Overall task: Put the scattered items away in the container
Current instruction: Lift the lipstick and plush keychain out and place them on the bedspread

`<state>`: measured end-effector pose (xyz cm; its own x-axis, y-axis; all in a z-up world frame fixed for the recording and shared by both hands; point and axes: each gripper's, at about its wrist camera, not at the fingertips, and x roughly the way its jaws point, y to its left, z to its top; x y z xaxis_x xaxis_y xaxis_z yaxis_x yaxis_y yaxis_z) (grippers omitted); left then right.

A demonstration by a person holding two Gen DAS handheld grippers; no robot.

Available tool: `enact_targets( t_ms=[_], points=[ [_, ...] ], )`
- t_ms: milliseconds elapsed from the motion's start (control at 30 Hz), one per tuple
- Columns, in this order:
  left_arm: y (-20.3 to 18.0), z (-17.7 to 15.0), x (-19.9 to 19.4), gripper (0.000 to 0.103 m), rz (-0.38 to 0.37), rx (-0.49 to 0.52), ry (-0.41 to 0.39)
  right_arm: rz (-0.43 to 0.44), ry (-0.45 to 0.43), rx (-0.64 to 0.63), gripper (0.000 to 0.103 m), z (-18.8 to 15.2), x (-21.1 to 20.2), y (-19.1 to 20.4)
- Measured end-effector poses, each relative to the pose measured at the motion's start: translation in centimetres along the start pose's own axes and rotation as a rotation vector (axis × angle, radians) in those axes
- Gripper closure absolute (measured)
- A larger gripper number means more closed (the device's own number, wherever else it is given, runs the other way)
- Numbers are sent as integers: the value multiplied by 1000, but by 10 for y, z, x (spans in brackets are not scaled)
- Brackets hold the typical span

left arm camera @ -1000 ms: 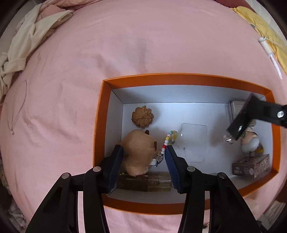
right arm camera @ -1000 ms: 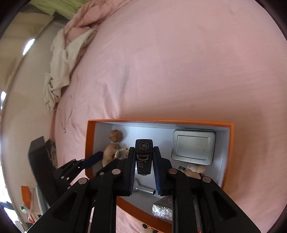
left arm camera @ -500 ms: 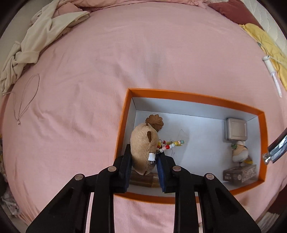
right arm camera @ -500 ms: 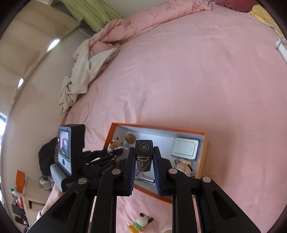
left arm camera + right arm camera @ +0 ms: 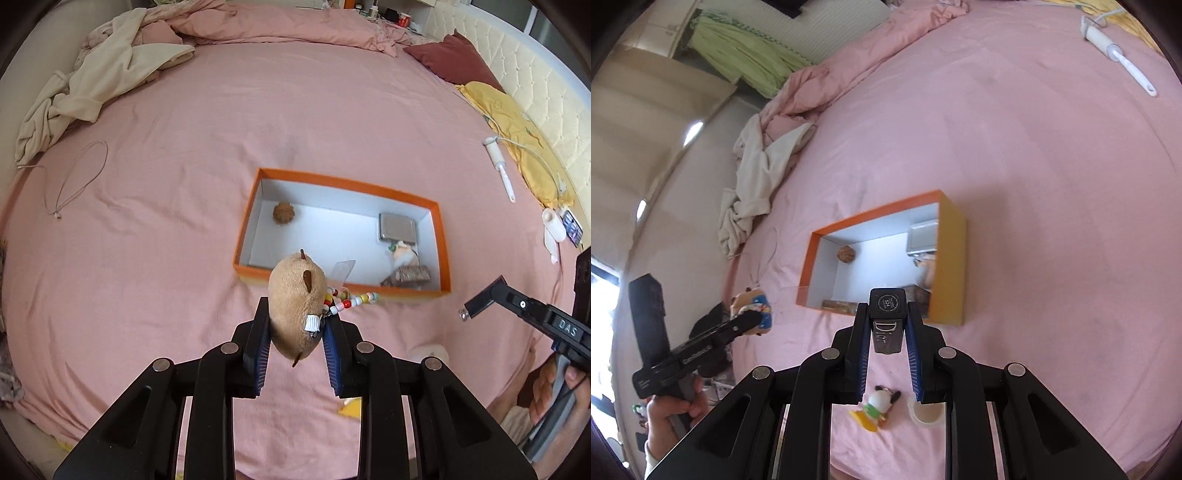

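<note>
1. My left hand-held gripper (image 5: 295,332) is clamped on a tan plush toy (image 5: 295,299), its blue pads pressing both sides; a string of coloured beads (image 5: 349,301) hangs off the toy's right side.
2. I see the plush held in the air above the pink bed (image 5: 184,221), nearer to me than the orange box (image 5: 441,243), not inside it.
3. My right hand-held gripper (image 5: 888,332) is closed on a dark lipstick tube (image 5: 887,317) marked "Dior", its square end facing away from me, also held above the bed short of the box.
4. Inside the box I can make out a brown walnut (image 5: 283,213) near the far left corner, a silver tin (image 5: 398,227) at the far right, a small figurine (image 5: 402,253) just in front of the tin, and a small patterned packet (image 5: 410,275) by the near wall.
5. On the bed below my right gripper lie a white-and-green duck toy (image 5: 875,404) and a small round cup (image 5: 927,413), close together.
6. A white lint roller (image 5: 500,168) lies well apart to the right.
</note>
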<state>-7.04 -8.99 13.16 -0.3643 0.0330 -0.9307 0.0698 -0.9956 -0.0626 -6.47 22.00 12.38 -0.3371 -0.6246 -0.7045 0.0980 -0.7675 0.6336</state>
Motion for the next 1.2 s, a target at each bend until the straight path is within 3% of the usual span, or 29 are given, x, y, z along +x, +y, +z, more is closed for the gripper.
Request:
enact_targets(
  t_ms=[167, 300, 400, 633, 933, 967, 1000, 1067, 1200],
  points=[
    [-19, -40, 19, 75, 132, 69, 30, -96, 93, 49, 85, -26, 14, -37],
    [-19, -60, 39, 75, 133, 55, 75, -178, 137, 28, 85, -43, 30, -51],
    [-22, -69, 48, 74, 120, 65, 99, -164, 155, 31, 85, -47, 37, -54],
    [-31, -75, 53, 73, 122, 111, 83, -210, 161, -24, 85, -49, 41, -48],
    [-30, -80, 56, 68, 110, 90, 81, -276, 167, -93, 83, -56, 52, -39],
    [-30, -80, 54, 67, 114, 89, 66, -277, 164, -91, 79, -57, 52, -39],
    [-31, -81, 51, 67, 123, 87, 48, -282, 152, -90, 66, -57, 51, -39],
    [-33, -80, 44, 65, 139, 94, -1, -294, 115, -95, 51, -56, 46, -38],
    [-38, -78, 28, 47, 147, 94, -98, -263, 58, -125, 51, -49, 32, -32]
  ],
)
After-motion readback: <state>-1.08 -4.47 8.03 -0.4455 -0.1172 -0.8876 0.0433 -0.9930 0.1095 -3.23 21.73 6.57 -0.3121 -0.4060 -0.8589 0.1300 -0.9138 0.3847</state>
